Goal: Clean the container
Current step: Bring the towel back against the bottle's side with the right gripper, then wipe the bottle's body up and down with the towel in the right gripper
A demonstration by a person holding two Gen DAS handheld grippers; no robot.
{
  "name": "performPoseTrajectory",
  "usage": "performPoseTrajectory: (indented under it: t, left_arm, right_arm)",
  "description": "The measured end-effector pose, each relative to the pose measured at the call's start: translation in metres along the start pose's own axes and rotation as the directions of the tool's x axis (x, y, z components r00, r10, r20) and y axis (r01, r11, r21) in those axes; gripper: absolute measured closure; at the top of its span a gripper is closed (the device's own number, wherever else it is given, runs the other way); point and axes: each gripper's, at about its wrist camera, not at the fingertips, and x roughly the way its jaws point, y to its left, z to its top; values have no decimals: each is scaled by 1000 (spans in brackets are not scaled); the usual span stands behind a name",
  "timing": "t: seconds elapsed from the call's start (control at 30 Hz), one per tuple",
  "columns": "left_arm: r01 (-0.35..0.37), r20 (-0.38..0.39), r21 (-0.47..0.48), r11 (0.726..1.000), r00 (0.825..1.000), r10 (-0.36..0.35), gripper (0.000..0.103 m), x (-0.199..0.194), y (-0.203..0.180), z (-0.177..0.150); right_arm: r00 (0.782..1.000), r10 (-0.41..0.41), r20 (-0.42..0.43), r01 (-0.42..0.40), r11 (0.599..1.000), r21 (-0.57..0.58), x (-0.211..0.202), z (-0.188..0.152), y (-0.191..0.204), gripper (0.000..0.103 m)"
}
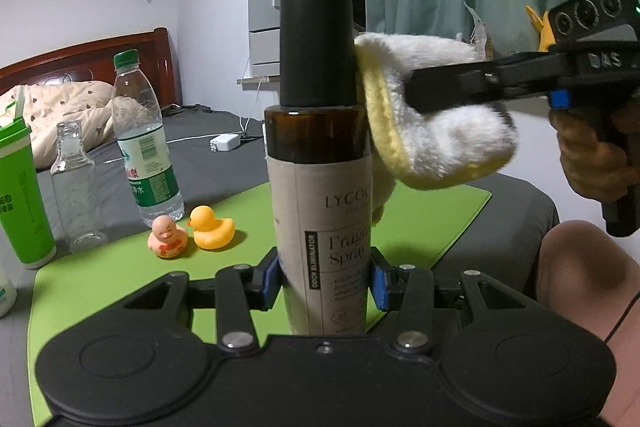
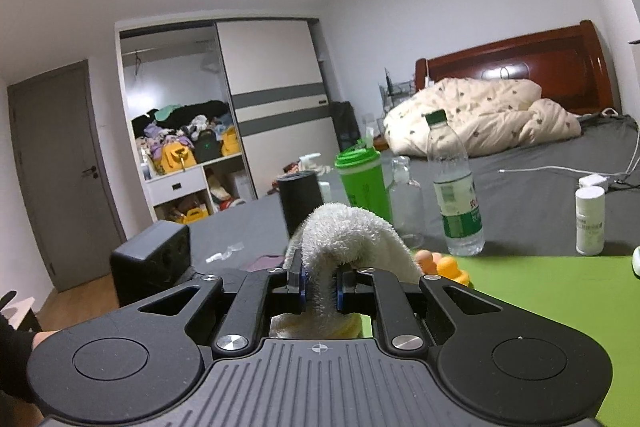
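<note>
On the green mat (image 1: 120,267) there are two small toy ducks: one pale orange duck (image 1: 167,238) and one yellow duck (image 1: 210,228), side by side. Behind them stand one plastic water bottle (image 1: 143,139) with a green cap, one empty clear glass bottle (image 1: 76,187) and one green tumbler (image 1: 20,199). The right wrist view shows also one white pill bottle (image 2: 589,219) near the edge of the mat.

The task's thing is one amber spray bottle (image 1: 320,187). It stands upright in the middle of the left wrist view, above the green mat. It has a tall black cap, a brown glass shoulder and a beige paper label with dark print. The left gripper (image 1: 325,283) is closed on the lower part of this bottle, with one blue pad on each side of the label.

The right gripper (image 2: 321,287) is closed on one fluffy cloth (image 1: 432,123), white on one face and yellow on the other. The cloth is folded over the fingers and touches the bottle at the right side, where the black cap meets the shoulder.
</note>
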Motion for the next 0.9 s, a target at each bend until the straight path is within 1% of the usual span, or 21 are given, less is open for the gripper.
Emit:
performPoseTrajectory:
  t: [0.2,0.53,0.73,0.9]
  left_arm:
    - [-5,-3,1,1000,1000,5,60,1,2,0]
    - [-10,-6,25,1000,1000,10,60,-2,-5,-2]
    - [-13,-9,38,999,1000,13,60,-3,-8,-2]
    - [-15,-8,25,1000,1000,15,60,-2,-6,-2]
  right_arm:
    - [1000,-16,-7,16,1000,-7,10,7,-10,90]
    - [998,-32,-52,28,997,-77,32,23,-19,90]
    - [996,-9,-91,3,998,-67,49,25,-29,90]
    - [993,8,-118,-13,999,-44,61,19,-35,90]
